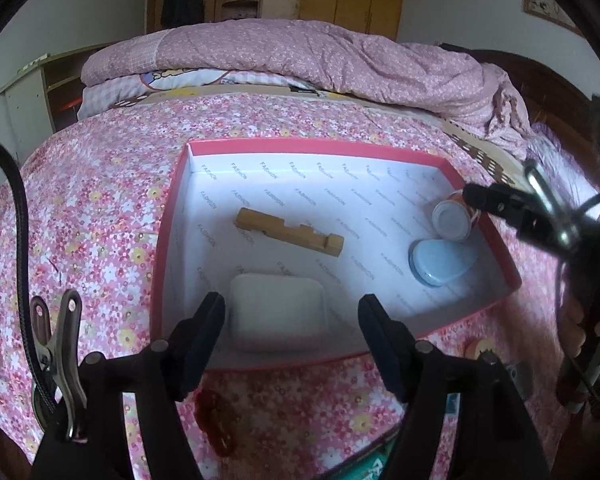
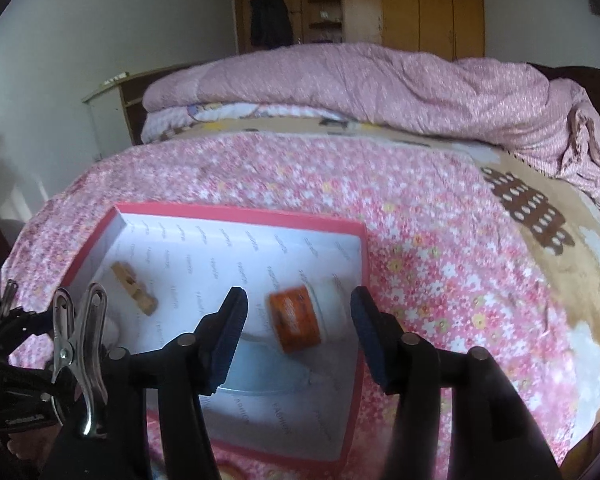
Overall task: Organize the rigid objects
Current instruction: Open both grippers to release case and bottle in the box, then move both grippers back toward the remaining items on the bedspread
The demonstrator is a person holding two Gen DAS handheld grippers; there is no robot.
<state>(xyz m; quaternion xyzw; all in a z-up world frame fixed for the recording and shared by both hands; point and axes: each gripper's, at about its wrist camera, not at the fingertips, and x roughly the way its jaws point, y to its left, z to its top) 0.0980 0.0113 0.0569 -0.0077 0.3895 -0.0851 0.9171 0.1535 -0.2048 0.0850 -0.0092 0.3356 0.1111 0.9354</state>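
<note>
Both my grippers stand apart, empty: left gripper [image 1: 292,316] straddles the white case [image 1: 278,312], right gripper [image 2: 300,320] frames the orange jar [image 2: 296,318]. Wooden block [image 1: 290,232] (long axis crosswise in the box [image 1: 300,145]) lies beyond the left, the nearer hand.

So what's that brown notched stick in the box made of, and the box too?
The notched stick looks like bare wood: pale tan, matte, with cut steps. The box seems to be cardboard: thin stiff red walls, with a white printed paper lining inside.
</note>
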